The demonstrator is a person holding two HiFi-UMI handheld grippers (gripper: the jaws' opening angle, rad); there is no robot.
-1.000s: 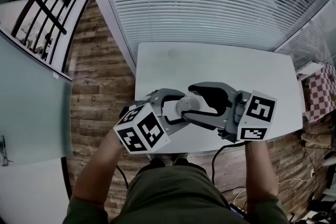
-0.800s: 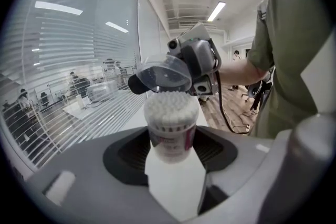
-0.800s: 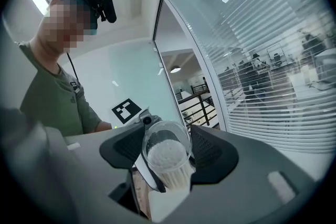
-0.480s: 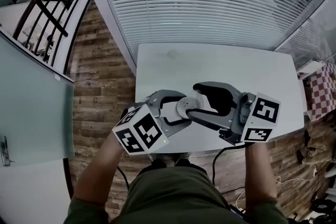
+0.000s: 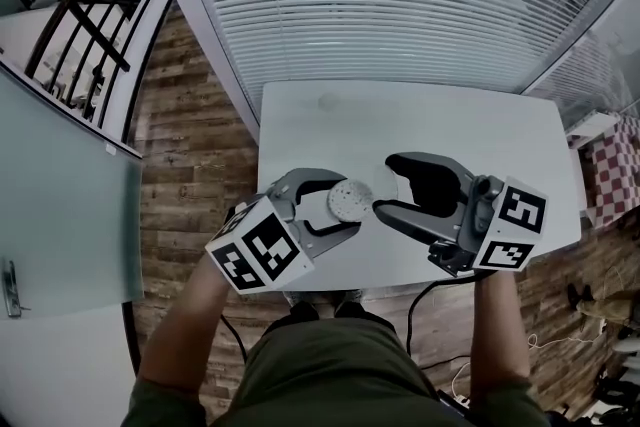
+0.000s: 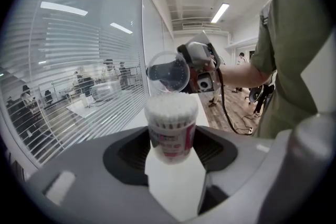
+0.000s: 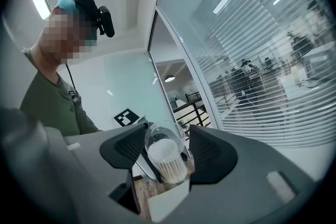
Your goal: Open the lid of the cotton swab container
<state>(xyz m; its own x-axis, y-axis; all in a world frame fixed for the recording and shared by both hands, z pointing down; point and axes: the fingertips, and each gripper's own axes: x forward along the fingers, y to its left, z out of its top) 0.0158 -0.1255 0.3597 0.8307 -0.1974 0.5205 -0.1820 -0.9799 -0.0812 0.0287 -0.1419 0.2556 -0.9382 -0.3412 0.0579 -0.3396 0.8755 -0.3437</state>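
Cotton swab container [image 6: 170, 131] is open, its packed white tips bare, clamped upright between the pads of the left tool [image 6: 172, 153] at the near part of the tabletop [image 5: 480, 135]. Its clear lid [image 6: 169, 72] is off, gripped by the right tool [image 7: 164, 150] just beside it. The opening looks done; at most, setting things down remains.

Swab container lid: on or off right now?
Off. The clear lid sits in the right tool, apart from the container, whose swab tips show bare.

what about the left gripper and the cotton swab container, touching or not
Touching. The left gripper view shows the left gripper with its jaws closed on both sides of the cotton swab container, holding it upright.
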